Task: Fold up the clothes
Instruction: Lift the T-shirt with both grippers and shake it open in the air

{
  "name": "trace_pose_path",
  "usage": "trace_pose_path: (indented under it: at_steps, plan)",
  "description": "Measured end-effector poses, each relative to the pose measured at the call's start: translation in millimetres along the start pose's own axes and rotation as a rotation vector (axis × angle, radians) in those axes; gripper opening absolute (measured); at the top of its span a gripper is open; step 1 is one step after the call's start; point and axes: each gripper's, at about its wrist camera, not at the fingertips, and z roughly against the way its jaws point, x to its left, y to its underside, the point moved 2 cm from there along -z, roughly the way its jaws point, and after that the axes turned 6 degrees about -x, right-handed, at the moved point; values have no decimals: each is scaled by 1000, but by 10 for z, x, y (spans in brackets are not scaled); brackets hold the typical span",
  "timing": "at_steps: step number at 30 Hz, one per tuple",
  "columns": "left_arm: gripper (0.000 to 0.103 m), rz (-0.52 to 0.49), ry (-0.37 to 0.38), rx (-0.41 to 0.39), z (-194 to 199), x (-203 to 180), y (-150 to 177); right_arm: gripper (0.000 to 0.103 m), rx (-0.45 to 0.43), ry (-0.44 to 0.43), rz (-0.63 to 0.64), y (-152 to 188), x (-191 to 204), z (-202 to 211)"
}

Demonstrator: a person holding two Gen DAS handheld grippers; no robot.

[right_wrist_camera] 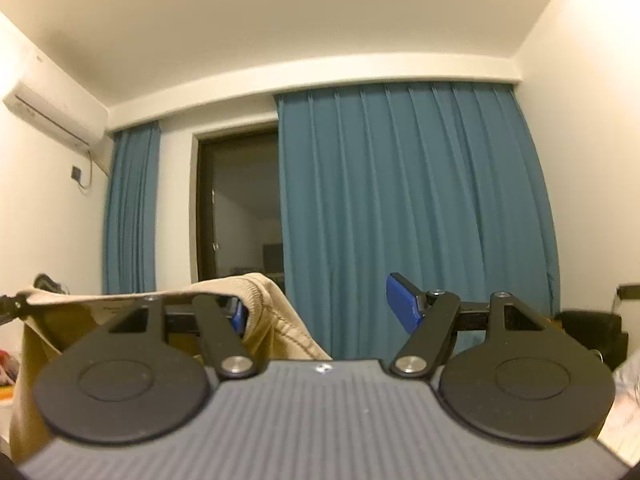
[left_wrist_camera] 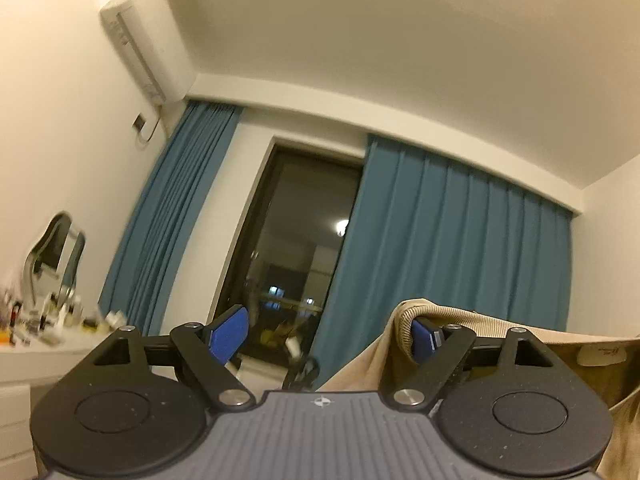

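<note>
A tan ribbed garment hangs stretched in the air between my two grippers. In the left wrist view my left gripper has its jaws wide apart, and the garment's ribbed hem is hooked over the right blue fingertip. The left blue fingertip is bare. In the right wrist view my right gripper also stands wide open, with the garment draped over its left fingertip. Its right fingertip is bare. Both cameras point up toward the wall and ceiling.
Teal curtains flank a dark glass door. A white air conditioner hangs high on the left wall. A dresser with a mirror and small bottles stands at the left. A dark object sits at the right.
</note>
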Motion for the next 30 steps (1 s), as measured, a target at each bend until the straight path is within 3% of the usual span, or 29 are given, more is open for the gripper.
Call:
trace_pose_path:
  at_steps: [5,9,14,20,23,26,30]
  plan:
    - [88,-50,-4,31,-442,-205,112,70,-13,22,57,-263,-22,-325]
    - [88,-77,-10,167,-1084,-222,896,70,106,53,50,183,-154,-733]
    - [88,-107,-27,342,-1880,-36,2594,70,272,107,54,1621,-391,-1506]
    - [89,-91,-39,534,-2541,362,4812,70,436,158,29,3783,-756,-2269]
    - [87,-61,-52,674,-2806,666,5719,69,497,164,35,4728,-857,-2464]
    - [86,-78,-73,794,-2874,958,6295,68,601,145,81,5394,-922,-2717]
    - [86,-64,-49,893,-2926,1182,6546,68,767,184,13,5947,-946,-2866]
